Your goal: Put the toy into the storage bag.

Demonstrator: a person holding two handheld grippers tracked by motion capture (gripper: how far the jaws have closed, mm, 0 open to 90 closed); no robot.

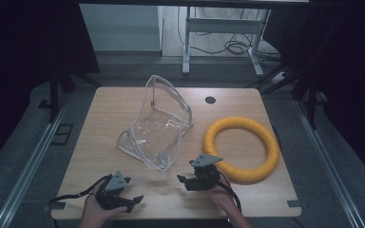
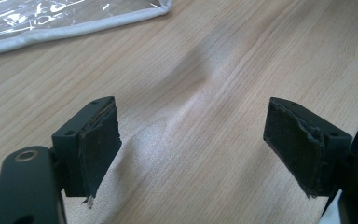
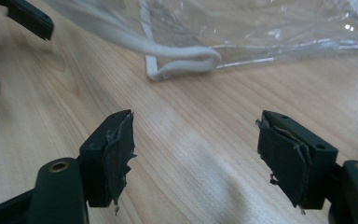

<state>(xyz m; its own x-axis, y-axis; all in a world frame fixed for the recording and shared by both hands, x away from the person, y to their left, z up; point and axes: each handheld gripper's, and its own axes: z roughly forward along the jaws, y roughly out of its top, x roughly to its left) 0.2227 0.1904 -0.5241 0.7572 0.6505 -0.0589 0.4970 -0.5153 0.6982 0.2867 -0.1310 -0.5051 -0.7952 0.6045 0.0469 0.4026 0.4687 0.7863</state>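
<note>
At the near left of the wooden table (image 1: 100, 123), the left gripper (image 1: 132, 200) is held low over bare wood with its jaws spread wide and nothing between them; the worn pads (image 2: 98, 149) are seen facing each other across empty tabletop in the left gripper view.

Toward the middle of the table stands a clear plastic bag (image 1: 159, 126), its white piped edge (image 2: 74, 28) lying on the wood and its far side raised in an arch. It is judged to be light, thin and floppy, with a slick film that would slide or crumple under a pinch; the piped rim (image 3: 182, 60) is judged the firmer place to be taken hold of.

The right gripper (image 1: 184, 180) is held just near of the bag, jaws likewise wide apart and empty.

At the right lies a yellow ring (image 1: 241, 149), flat on the table. It appears thick, possibly padded, so a grip across its tube is judged feasible.
</note>
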